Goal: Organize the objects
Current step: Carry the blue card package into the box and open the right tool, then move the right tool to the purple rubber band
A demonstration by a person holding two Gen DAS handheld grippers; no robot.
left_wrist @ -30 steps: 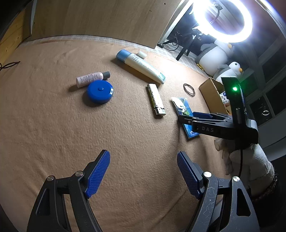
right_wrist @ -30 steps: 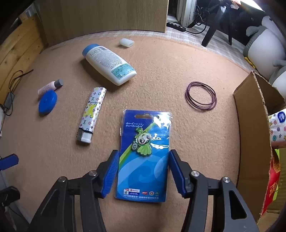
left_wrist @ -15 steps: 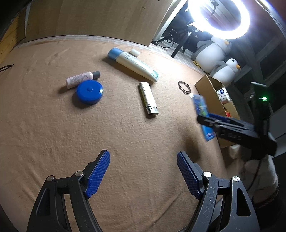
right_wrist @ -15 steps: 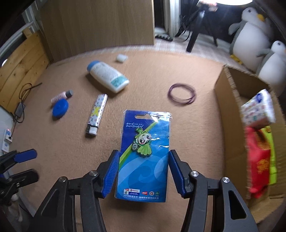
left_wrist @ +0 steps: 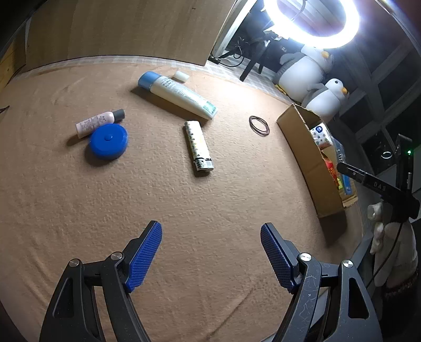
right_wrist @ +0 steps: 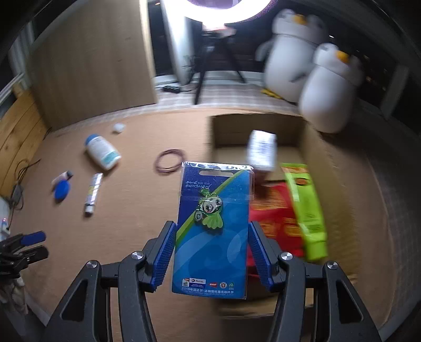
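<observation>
My right gripper (right_wrist: 210, 252) is shut on a blue blister card with a green mascot pin (right_wrist: 213, 223) and holds it in the air at the left edge of the open cardboard box (right_wrist: 339, 184). In the left wrist view the box (left_wrist: 302, 155) stands at the right, with the right gripper (left_wrist: 368, 181) over it. My left gripper (left_wrist: 210, 252) is open and empty above the tan mat. On the mat lie a white tube with a blue cap (left_wrist: 176, 92), a patterned lighter (left_wrist: 198, 144), a blue round case (left_wrist: 108, 141), a small pink bottle (left_wrist: 98, 121) and a hair tie ring (left_wrist: 259, 125).
The box holds a white patterned pack (right_wrist: 260, 150), a red packet (right_wrist: 273, 218) and a green packet (right_wrist: 305, 207). A small white cap (left_wrist: 181, 75) lies by the tube. Two plush penguins (left_wrist: 315, 79) and a ring light (left_wrist: 310, 23) stand beyond the mat.
My right gripper has lifted the blue card off the mat and carried it right, up to the box. My left gripper has stayed open and nearly still.
</observation>
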